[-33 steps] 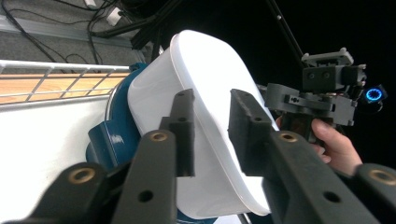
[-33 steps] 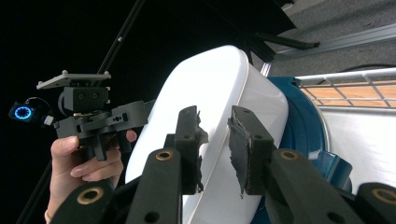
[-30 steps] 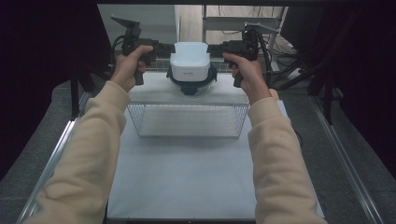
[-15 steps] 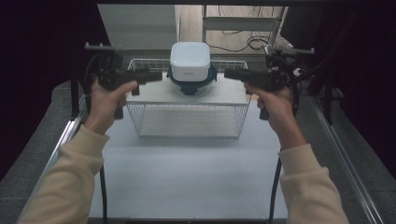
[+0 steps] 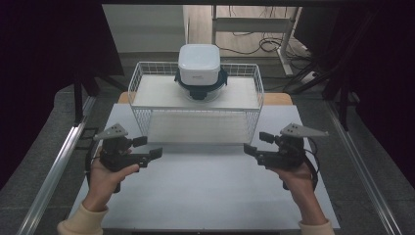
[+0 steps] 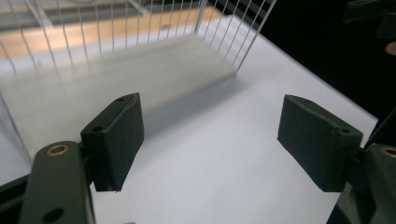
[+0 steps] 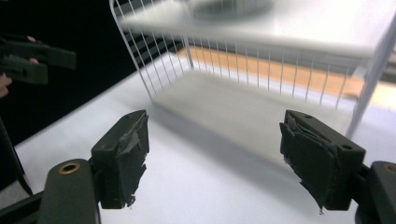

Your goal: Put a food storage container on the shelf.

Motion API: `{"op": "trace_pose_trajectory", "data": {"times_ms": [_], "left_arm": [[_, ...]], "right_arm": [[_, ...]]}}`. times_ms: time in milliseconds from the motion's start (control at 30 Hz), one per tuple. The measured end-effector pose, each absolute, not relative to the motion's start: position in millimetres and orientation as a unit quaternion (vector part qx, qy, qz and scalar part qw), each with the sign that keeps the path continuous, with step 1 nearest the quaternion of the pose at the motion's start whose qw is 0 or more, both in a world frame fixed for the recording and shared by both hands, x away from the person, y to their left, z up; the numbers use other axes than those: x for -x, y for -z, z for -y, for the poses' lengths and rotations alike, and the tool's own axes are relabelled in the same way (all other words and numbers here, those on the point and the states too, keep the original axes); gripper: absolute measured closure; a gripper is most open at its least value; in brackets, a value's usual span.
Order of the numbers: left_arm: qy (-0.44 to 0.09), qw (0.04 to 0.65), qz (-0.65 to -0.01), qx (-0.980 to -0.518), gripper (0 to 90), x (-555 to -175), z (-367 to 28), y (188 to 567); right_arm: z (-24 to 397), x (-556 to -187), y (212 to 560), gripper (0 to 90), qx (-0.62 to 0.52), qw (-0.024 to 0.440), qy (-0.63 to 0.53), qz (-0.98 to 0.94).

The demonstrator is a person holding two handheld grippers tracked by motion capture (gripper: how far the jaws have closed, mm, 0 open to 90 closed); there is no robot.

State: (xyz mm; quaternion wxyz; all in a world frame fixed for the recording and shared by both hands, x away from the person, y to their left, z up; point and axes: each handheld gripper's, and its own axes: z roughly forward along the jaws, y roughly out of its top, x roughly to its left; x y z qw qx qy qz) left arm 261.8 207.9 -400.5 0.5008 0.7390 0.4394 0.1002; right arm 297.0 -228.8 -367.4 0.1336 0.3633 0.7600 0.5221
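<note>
Sitting atop the wire rack (image 5: 195, 93), the white container (image 5: 198, 63) lies well beyond both gaping tools.

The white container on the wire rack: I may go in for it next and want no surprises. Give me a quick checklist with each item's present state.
1. Left tongs open and empty: ok, the jaws stand wide apart in the left gripper view.
2. Right tongs open and empty: ok.
3. White container upright on the wire rack's top shelf: ok.
4. Path from both tongs to the rack free of things on the white table: ok.
5. Container lid latched: cannot tell.
6. Right tongs' pads sound: not ok, their edges look torn and ragged.
</note>
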Motion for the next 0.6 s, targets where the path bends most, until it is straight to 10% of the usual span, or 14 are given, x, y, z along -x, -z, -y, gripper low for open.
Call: {"op": "trace_pose_trajectory", "data": {"times_ms": [600], "left_arm": [[-0.079, 0.465, -0.463, -0.750, 20.1, -257, -209, 445]], "right_arm": [[242, -283, 417, 22.4, -0.389, 0.125, -0.481, -0.776]]}}
